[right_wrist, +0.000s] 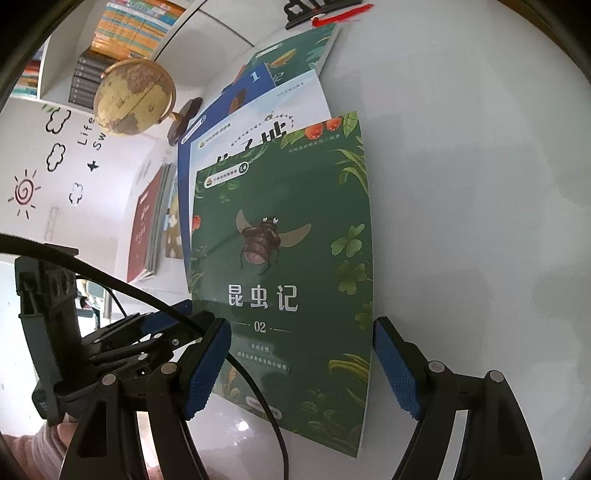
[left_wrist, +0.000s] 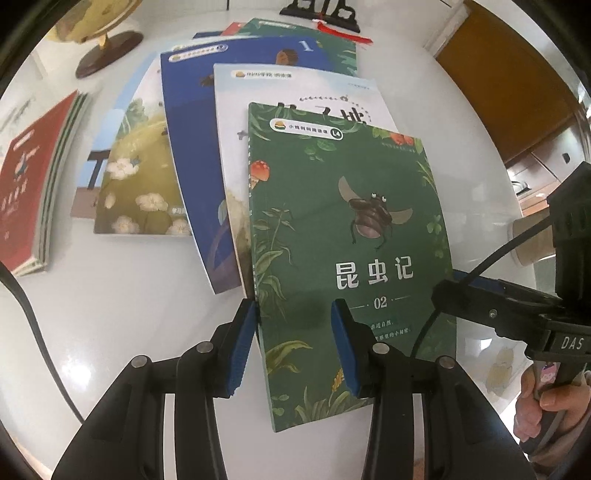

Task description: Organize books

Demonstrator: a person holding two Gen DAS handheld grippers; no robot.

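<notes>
Books only partly sorted, by the look of it. On the left of the bench (left_wrist: 122,295), 1 squared-up stack (left_wrist: 35,184) with a red cover on top, lying near the edge: judged the finished pile. Several spines visible in it; count not readable.

Still loose: a fan of overlapping books across the middle of the bench. Nearest and topmost is the green book (left_wrist: 351,251), beetle on the cover, flat on the bench. Beneath it, stepping away to the far left: a white book (left_wrist: 295,88), a blue book (left_wrist: 192,147), a flower book (left_wrist: 136,177). Farther off, another green cover (left_wrist: 332,44) and slivers of red and blue under it. At least 6 unsorted, so well under half done, as a judgement.

Left gripper (left_wrist: 295,347): jaws part-open, straddling the green book's near-left edge, 1 pad beside the spine, 1 over the cover. No clear press on the book; nothing held.

Right gripper (right_wrist: 301,369): jaws wide apart, hanging over the green book's near end, the right pad off its right edge, the left pad over its left part. Empty. A hand (left_wrist: 546,398) grips its handle.

Likely step in hand: taking up the green book to move it to the stack. Thin, flat cover; an edge will need lifting first.

Off-task: globe (right_wrist: 133,96) at the far left, dark stand (left_wrist: 321,11) at the far edge.
</notes>
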